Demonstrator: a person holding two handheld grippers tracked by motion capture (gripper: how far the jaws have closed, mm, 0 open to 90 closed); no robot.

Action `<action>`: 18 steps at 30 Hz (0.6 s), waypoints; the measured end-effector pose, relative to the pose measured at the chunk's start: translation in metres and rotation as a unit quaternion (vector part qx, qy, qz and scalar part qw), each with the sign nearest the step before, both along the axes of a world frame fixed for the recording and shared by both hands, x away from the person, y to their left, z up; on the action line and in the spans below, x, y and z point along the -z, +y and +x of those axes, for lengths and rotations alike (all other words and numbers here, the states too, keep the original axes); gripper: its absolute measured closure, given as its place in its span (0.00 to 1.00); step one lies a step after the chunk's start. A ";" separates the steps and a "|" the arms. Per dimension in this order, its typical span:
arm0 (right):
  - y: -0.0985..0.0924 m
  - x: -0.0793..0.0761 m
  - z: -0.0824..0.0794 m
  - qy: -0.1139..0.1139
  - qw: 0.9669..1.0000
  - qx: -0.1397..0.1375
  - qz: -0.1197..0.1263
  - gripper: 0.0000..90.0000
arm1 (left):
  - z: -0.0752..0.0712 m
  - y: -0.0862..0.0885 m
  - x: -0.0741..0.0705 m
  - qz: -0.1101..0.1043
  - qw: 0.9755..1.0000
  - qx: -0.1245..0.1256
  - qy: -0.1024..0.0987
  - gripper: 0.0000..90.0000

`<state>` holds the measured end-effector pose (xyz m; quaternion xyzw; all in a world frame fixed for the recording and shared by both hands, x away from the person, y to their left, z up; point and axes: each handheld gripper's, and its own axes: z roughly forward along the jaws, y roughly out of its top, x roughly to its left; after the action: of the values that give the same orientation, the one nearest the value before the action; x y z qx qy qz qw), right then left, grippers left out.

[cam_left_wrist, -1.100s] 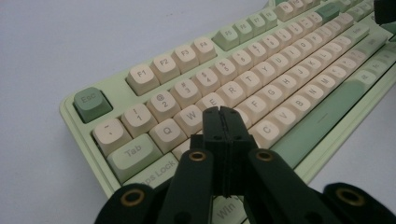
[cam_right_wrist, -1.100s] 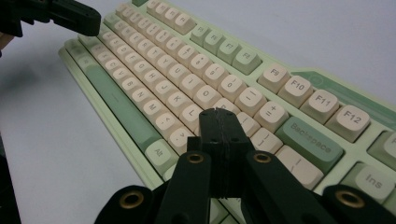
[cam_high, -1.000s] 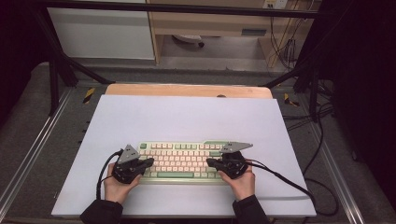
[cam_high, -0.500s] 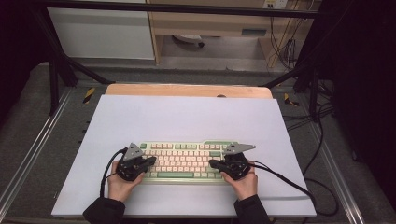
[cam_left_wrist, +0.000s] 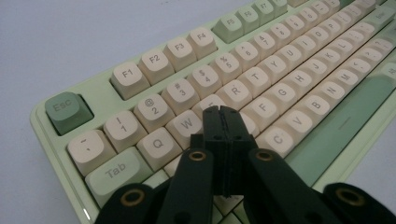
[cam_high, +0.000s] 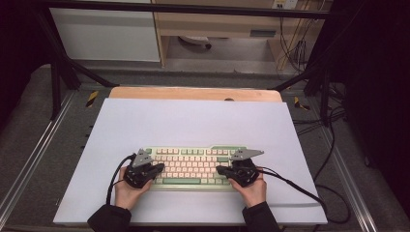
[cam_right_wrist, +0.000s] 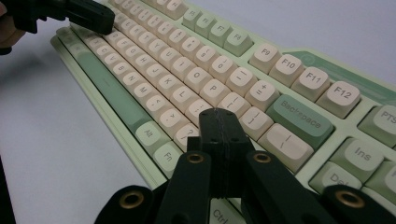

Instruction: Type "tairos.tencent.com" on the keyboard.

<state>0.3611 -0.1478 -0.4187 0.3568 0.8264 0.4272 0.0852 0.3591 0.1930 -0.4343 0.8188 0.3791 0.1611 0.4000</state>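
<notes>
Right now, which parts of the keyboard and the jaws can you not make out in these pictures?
- Keyboard: in the high view the key legends are too small to read.
- Left gripper: in the left gripper view its shut jaws hide the keys beneath, so contact with a key is unclear.
- Right gripper: in the right gripper view, the same.

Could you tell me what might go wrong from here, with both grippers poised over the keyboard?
The shut left gripper sits among closely packed keys near W and its tip is wide, so it may press two at once. The right gripper hangs near the Backspace key; a slip could hit it. Either push might slide the keyboard.
</notes>
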 end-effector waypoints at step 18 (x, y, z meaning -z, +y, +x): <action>-0.001 -0.002 -0.001 -0.002 1.000 0.001 0.000 1.00 | -0.010 0.015 -0.011 -0.020 1.000 -0.006 -0.012 1.00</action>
<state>0.3600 -0.1487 -0.4162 0.3570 0.8259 0.4275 0.0875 0.3494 0.2077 -0.4231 0.8063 0.3819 0.1656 0.4202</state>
